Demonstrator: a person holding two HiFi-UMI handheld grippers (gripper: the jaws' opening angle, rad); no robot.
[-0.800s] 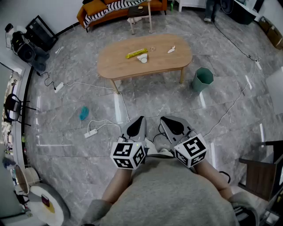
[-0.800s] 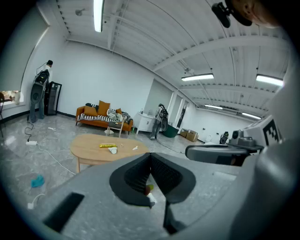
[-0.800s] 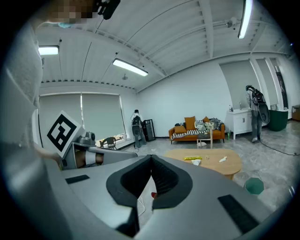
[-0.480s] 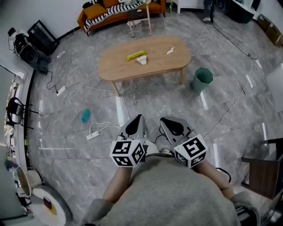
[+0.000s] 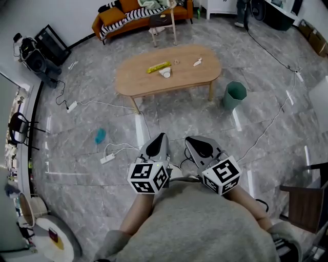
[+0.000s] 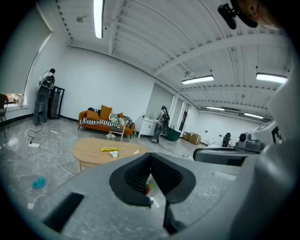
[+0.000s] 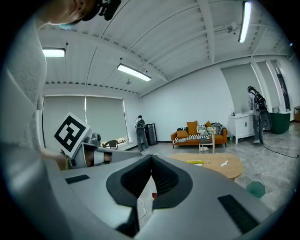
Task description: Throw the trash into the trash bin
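Observation:
Several bits of trash lie on the oval wooden table point(image 5: 138, 82): a yellow wrapper point(image 5: 159, 66), a white cup-like piece point(image 5: 165, 73) and a white scrap point(image 5: 197, 62). The green trash bin point(image 5: 234, 94) stands on the floor by the table's right end. My left gripper point(image 5: 162, 138) and right gripper point(image 5: 191, 139) hang side by side close to my body, well short of the table. Both are shut with nothing between the jaws. The left gripper view shows its jaws point(image 6: 150, 157) shut, with the wrapper point(image 6: 109, 149) far off. The right gripper view shows its jaws point(image 7: 151, 158) shut and the bin point(image 7: 256, 188) low on the right.
A blue object point(image 5: 100, 135) lies on the grey tiled floor at left, near a power strip point(image 5: 106, 158) and white cables. An orange sofa point(image 5: 138, 10) and a small side table point(image 5: 163, 20) stand beyond the table. Black equipment point(image 5: 38, 51) sits at far left, a dark chair point(image 5: 302, 204) at lower right.
The table, bin and floor have slid slightly down in the head view, showing more of the sofa. Both grippers keep their place and stay shut.

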